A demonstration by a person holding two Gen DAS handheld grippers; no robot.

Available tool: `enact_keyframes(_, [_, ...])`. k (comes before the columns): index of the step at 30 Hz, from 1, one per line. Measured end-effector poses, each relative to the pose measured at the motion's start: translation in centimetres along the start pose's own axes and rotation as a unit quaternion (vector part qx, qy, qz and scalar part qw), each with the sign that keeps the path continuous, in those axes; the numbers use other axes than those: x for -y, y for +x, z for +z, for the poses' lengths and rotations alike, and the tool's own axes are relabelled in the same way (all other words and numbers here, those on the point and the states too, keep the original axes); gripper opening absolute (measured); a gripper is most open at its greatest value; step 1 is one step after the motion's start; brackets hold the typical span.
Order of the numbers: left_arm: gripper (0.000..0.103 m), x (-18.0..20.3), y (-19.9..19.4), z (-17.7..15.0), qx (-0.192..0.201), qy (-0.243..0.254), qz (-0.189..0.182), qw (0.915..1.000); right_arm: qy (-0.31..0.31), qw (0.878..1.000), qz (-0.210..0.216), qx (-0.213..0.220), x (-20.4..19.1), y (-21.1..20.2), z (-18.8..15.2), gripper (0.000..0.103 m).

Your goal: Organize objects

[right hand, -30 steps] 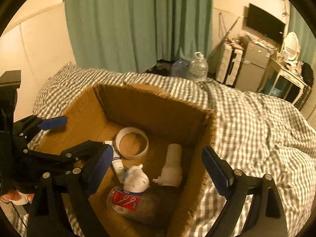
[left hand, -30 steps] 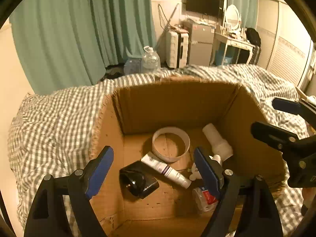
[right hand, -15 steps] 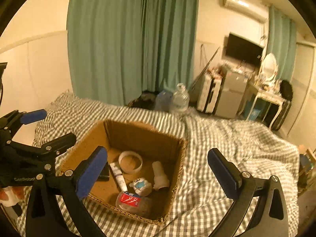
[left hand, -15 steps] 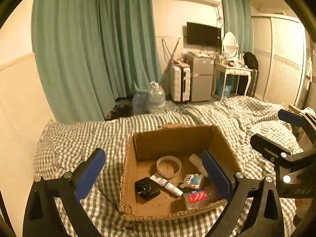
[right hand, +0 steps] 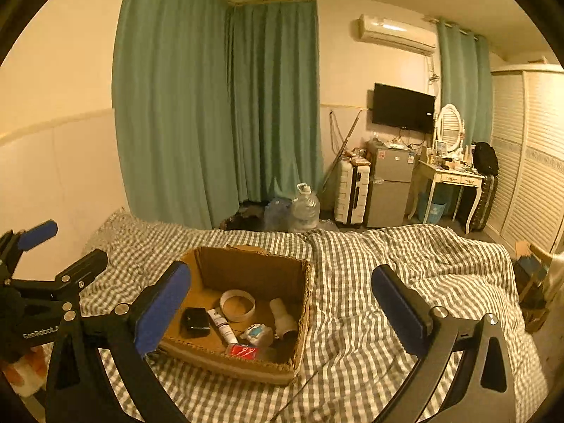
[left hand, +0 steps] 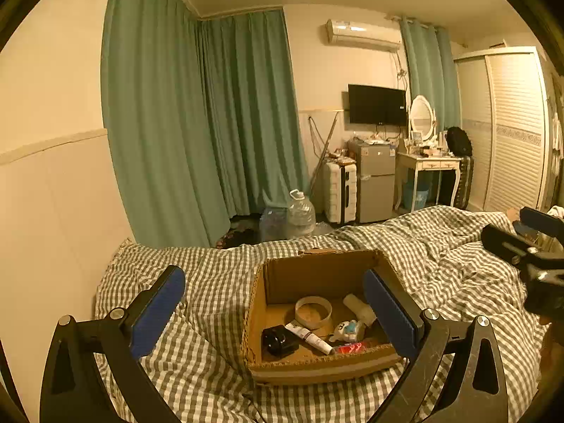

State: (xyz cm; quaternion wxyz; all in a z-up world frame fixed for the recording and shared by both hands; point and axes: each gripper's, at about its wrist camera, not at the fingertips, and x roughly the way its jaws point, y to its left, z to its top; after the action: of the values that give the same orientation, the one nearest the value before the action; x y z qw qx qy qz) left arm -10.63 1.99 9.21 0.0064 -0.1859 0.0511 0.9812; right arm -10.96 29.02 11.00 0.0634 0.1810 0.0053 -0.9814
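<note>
An open cardboard box (left hand: 319, 365) (right hand: 218, 361) sits on the checked bed. Inside lie a white tape ring (left hand: 313, 312) (right hand: 237, 305), a black object (left hand: 279, 341) (right hand: 195, 321), a white tube (left hand: 308, 337) (right hand: 222, 325), a white bottle (left hand: 360, 309) (right hand: 283, 318), a small white-and-blue figure (left hand: 347, 329) (right hand: 256, 333) and a red-labelled bottle (left hand: 349, 348) (right hand: 243, 350). My left gripper (left hand: 273, 315) is open and empty, well back from the box. My right gripper (right hand: 280, 308) is open and empty, also held back above the bed.
The grey-checked duvet (right hand: 387, 268) covers the bed around the box. Beyond the bed stand green curtains (left hand: 211, 134), water jugs (left hand: 299, 216), a suitcase (right hand: 350, 194), a small fridge (right hand: 389, 187) and a dressing table (right hand: 447, 183). The wall is at the left.
Both grippers have pulled back and up from over the box; the box now looks small and far. Both stayed open and empty.
</note>
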Motion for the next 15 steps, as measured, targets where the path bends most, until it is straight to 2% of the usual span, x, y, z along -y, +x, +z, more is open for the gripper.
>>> enact_keyframes(3, [0.103, -0.1, -0.9, -1.0, 0.005, -0.002, 0.002, 1.0, 0.01, 1.0, 0.004, 0.013, 0.6, -2.1, -1.1, 0.103])
enact_keyframes(6, [0.103, -0.1, -1.9, -2.1, 0.015, -0.007, 0.008, 0.9998, 0.013, 1.0, -0.009, 0.027, 0.9, -3.3, -2.0, 0.103])
enact_keyframes(13, [0.103, 0.6, -2.2, -5.8, 0.02, -0.018, 0.014, 0.9995, 0.005, 0.999, -0.027, 0.026, 0.9, -2.3, -6.2, 0.103])
enact_keyframes(15, [0.103, 0.9, -2.1, -6.8, 0.019, -0.019, 0.02, 0.9994, 0.0, 0.998, -0.049, 0.033, 0.9, -2.1, -8.4, 0.102])
